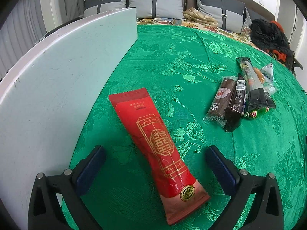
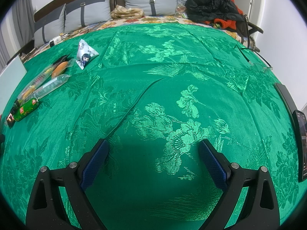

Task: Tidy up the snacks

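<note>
A long red snack packet with gold print lies on the green cloth, its near end between the open fingers of my left gripper, which is not closed on it. A pile of snacks sits to the right: a brown bar, a dark packet, a long clear packet and a green sausage. In the right wrist view my right gripper is open and empty over bare cloth, with the green sausage, clear packets and a white cartoon packet far to its left.
A white board stands along the left of the cloth. Grey pillows and dark clothing lie at the back. A phone and another dark device lie at the cloth's right edge.
</note>
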Available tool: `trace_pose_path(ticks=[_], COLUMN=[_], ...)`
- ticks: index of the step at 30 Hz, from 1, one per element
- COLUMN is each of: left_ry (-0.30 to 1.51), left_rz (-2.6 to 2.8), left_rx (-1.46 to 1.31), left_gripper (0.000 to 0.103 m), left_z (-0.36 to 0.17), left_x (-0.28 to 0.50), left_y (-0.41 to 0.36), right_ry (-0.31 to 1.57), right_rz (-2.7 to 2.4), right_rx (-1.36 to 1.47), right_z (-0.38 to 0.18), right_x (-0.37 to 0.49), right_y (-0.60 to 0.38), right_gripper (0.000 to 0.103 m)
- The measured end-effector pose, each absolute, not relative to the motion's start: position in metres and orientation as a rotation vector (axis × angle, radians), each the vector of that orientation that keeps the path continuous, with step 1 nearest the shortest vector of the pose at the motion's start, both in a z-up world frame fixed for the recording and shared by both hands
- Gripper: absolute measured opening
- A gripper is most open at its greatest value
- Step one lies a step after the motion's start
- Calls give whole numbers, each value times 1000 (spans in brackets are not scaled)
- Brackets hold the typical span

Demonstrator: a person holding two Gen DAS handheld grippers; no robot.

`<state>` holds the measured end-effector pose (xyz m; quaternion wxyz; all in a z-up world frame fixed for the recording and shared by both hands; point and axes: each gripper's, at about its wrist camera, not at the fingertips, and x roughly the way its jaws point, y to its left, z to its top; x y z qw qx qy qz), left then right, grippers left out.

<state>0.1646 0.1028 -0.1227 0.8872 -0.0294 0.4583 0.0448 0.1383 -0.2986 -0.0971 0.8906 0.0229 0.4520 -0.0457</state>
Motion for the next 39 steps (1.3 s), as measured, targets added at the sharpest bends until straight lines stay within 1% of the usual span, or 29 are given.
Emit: trace_pose_path(ticks=[4,7,8,11,14,16,18,21,25,26,27,28,29,30,32,34,37,38,39], left_ry=[953,952,952,952,952,952,952,952,951,951,951,951,951,951,951,951,951,951,951], left_rz=[93,93,93,93,93,93,93,93,93,93,93,93,94,94,93,93,93,93,93], left_rx=[-62,-61,-61,-62,-61,-62,-62,-62,-62,-62,-62,-62,-62,-61,-62,-63,-63,-63,-63], left_gripper=[103,103,103,103,103,103,103,103,103,103,103,103,103,103,103,103,103,103,103], left_z=[-123,-123,-123,-123,-123,-123,-124,-124,-124,-124,-124,-124,-124,-124,-124,-124,-124,-124,-124], left_x=[164,165,164,164,164,164,164,164,164,164,164,164,164,164,164,164,164,164,164], left_y=[103,103,103,103,103,103,103,103,103,103,103,103,103,103,103,103,103,103,103], right_ry=[943,1030,1072,1117,1154,1157,1138,1138,1208,1233,1309,1425,1472,1435,1365,1315,1178,1173,1219], right_rz=[-92,-63,-37,103,248,424,587,667,734,773,870,976,1008,983,934,913,818,802,813], right_rx=[44,32,50,174,234,167,-1,-249,-394,-410,-375,-318,-339,-465,-587,-621,-723,-724,-694], right_z=[-97,-93,-90,-77,-65,-58,-50,-54,-66,-66,-66,-68,-68,-64,-62,-63,-67,-69,-75], right_x=[140,154,163,184,207,220,226,232,236,234,232,230,225,217,211,211,219,224,229], right_y=[-299,-296,-292,-271,-225,-180,-134,-85,-58,-57,-58,-59,-59,-55,-48,-40,-25,-23,-22], right_gripper=[98,98,98,96,96,96,96,96,97,95,94,94,94,94,95,95,94,94,96])
